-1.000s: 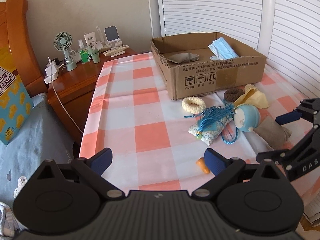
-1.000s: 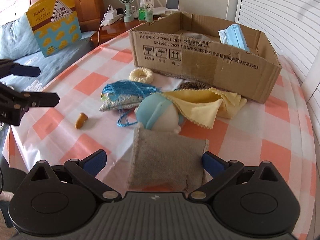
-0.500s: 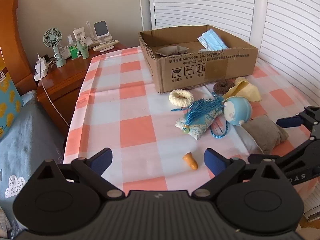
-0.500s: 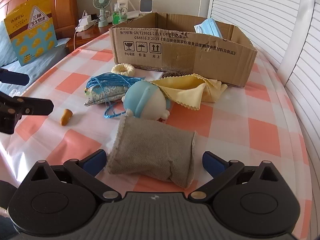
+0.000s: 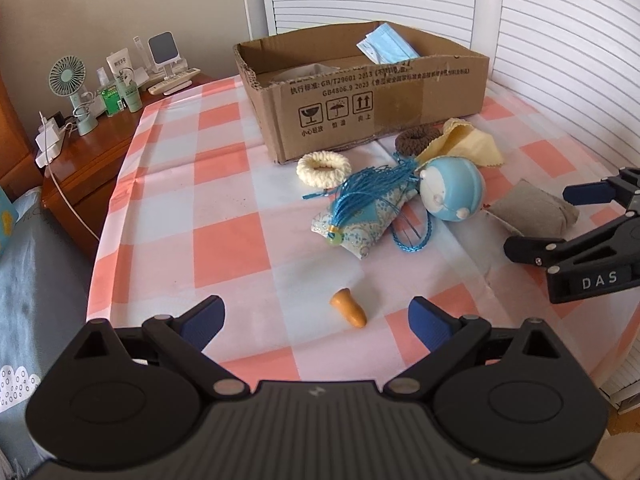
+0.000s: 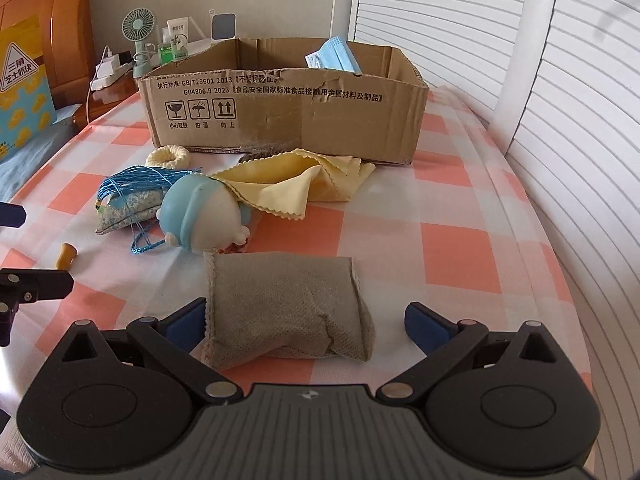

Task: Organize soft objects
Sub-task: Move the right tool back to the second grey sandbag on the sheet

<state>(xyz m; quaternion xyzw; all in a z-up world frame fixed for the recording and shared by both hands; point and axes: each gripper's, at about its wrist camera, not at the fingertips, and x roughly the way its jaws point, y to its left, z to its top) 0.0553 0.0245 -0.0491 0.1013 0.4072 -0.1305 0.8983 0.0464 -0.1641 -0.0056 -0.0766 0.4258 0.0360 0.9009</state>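
A grey cloth pouch (image 6: 288, 308) lies on the checked tablecloth between the open fingers of my right gripper (image 6: 306, 326), with the left pad touching its edge. It also shows in the left wrist view (image 5: 534, 210). Beyond it lie a blue round doll (image 6: 204, 212), a yellow cloth (image 6: 288, 188), a blue tasselled sachet (image 6: 128, 200), a cream ring (image 6: 167, 157) and a brown ring (image 5: 418, 140). My left gripper (image 5: 316, 320) is open and empty, just short of an orange earplug (image 5: 349, 313). The cardboard box (image 6: 280, 116) holds a blue face mask (image 6: 334, 58).
A wooden nightstand (image 5: 80, 152) with a small fan (image 5: 70, 80), bottles and chargers stands at the table's far left corner. White slatted doors (image 5: 560, 40) run behind and to the right. A bed with a yellow bag (image 6: 22, 92) lies to the left.
My right gripper has moved forward, so the grey pouch now sits between its fingers. My left gripper has moved closer to the orange earplug.
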